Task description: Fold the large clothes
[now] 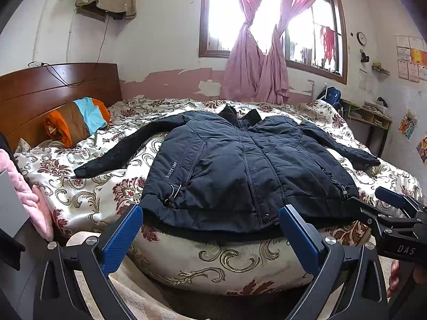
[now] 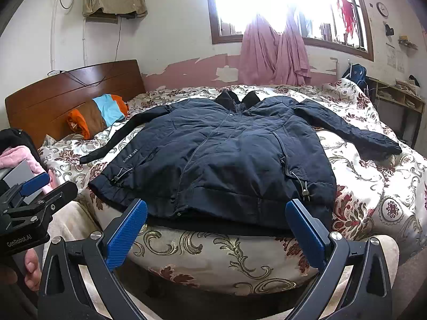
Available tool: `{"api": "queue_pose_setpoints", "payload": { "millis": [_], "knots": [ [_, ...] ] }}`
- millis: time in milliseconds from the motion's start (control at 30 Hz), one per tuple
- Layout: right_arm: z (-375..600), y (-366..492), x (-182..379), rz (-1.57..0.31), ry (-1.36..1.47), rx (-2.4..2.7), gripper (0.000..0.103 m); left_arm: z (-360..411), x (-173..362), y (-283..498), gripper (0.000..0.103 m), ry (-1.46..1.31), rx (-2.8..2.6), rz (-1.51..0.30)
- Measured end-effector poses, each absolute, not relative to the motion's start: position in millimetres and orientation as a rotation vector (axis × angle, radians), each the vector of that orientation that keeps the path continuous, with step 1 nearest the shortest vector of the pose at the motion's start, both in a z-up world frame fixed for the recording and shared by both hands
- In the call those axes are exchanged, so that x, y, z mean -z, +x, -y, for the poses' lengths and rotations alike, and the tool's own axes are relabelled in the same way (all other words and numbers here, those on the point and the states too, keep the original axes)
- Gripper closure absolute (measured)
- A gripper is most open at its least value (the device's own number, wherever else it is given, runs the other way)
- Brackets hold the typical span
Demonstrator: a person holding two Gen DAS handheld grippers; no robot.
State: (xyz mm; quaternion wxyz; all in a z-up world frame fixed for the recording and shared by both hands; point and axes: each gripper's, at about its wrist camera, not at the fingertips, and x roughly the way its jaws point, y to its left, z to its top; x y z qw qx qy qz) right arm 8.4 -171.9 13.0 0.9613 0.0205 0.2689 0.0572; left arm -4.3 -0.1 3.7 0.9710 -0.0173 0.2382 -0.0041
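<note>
1. Across the floral-patterned satin bedspread (image 1: 80, 194) the dark navy padded zip-front jacket (image 1: 234, 165) lies front up, sleeves spread wide, hem at the near edge of the bed.
2. Your left gripper (image 1: 210, 222) and right gripper (image 2: 216, 217) both hover just short of the hem, jaws spread wide, holding nothing.
3. Pinch too shallow and you probably lift only the top layer; the back stays down and the fold skews.
4. Slick satin may let the jacket slide toward you off the edge.
5. Dangling black drawcord toggles (image 2: 304, 189) could snag a finger.
</note>
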Motion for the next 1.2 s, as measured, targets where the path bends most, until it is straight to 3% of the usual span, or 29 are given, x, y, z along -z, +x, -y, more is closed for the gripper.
{"api": "queue_pose_setpoints", "payload": {
  "millis": [1200],
  "knots": [
    [170.2,8.4,-10.1,-0.546,0.045,-0.123,0.001,-3.9,-5.9,-3.2,0.0,-0.059,0.032,-0.482]
  ]
}}
